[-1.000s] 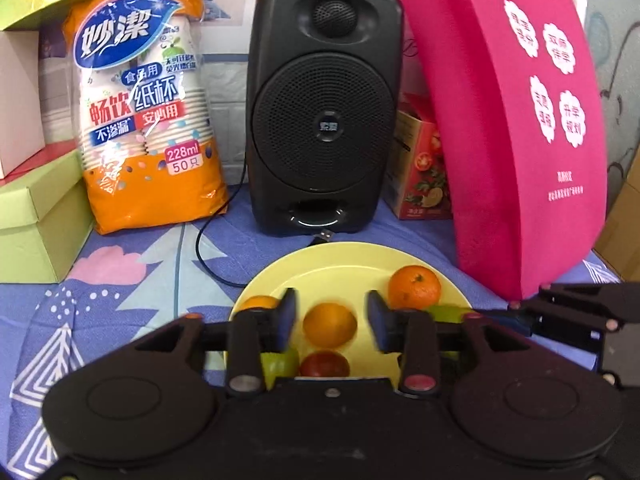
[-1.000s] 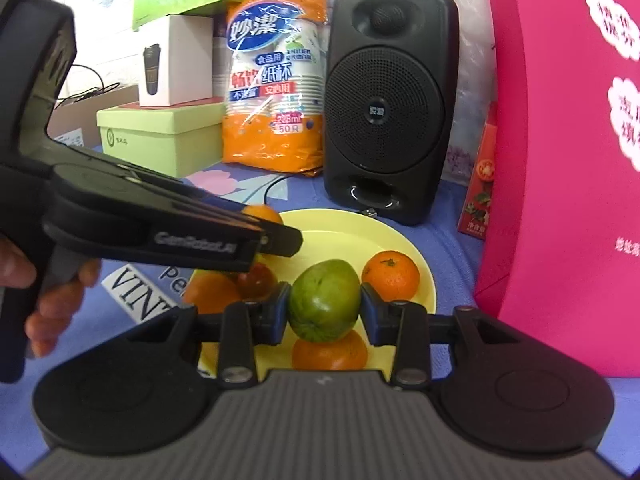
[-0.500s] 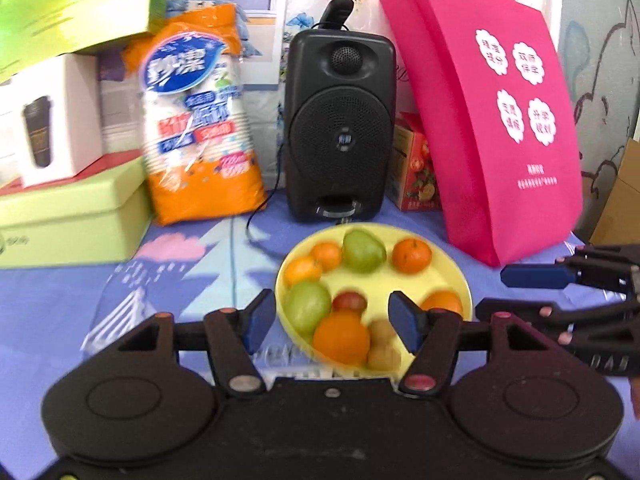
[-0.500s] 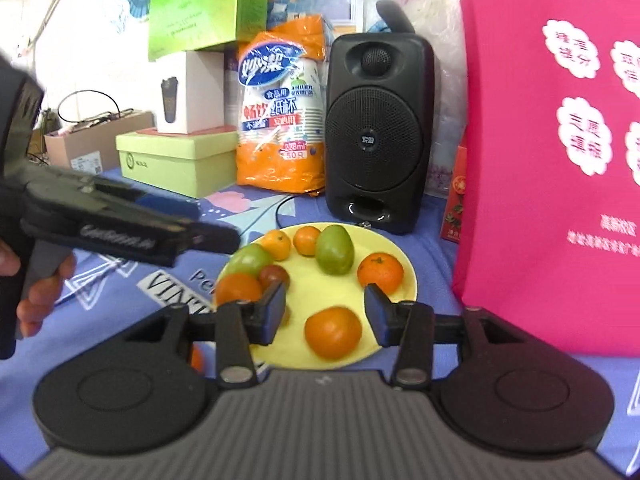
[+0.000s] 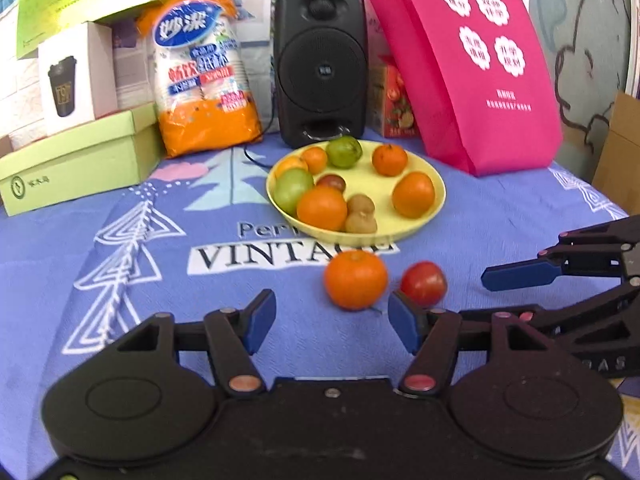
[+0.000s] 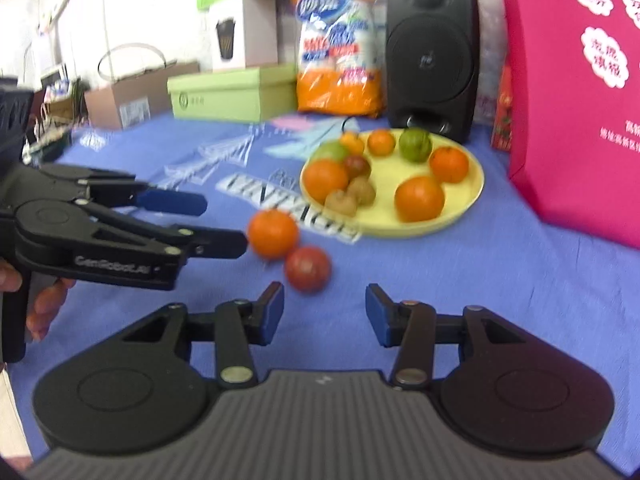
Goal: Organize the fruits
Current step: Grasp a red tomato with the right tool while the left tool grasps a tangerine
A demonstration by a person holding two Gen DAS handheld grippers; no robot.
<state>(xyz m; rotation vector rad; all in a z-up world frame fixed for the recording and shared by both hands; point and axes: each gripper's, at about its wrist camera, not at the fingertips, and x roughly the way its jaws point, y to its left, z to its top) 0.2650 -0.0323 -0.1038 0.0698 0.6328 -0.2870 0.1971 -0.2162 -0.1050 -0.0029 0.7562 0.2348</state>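
A yellow plate (image 5: 434,178) (image 6: 472,196) holds several oranges, green fruits, a dark red fruit and two brown kiwis. An orange (image 5: 355,279) (image 6: 273,233) and a red tomato (image 5: 423,283) (image 6: 308,269) lie on the blue cloth in front of the plate. My left gripper (image 5: 331,322) is open and empty, just short of the orange; it also shows in the right wrist view (image 6: 216,220). My right gripper (image 6: 325,314) is open and empty, just short of the tomato; it also shows in the left wrist view (image 5: 516,292).
Behind the plate stand a black speaker (image 5: 322,68), an orange pack of paper cups (image 5: 202,72), a pink bag (image 5: 472,60) and a red carton (image 5: 394,104). Green boxes (image 5: 76,160) and a white box (image 5: 76,76) stand at the left. A speaker cable (image 5: 256,156) runs near the plate.
Both grippers have pulled back from the plate toward me and opened wider. The right gripper let go of the green fruit, now on the plate. An orange and a tomato on the cloth came into view.
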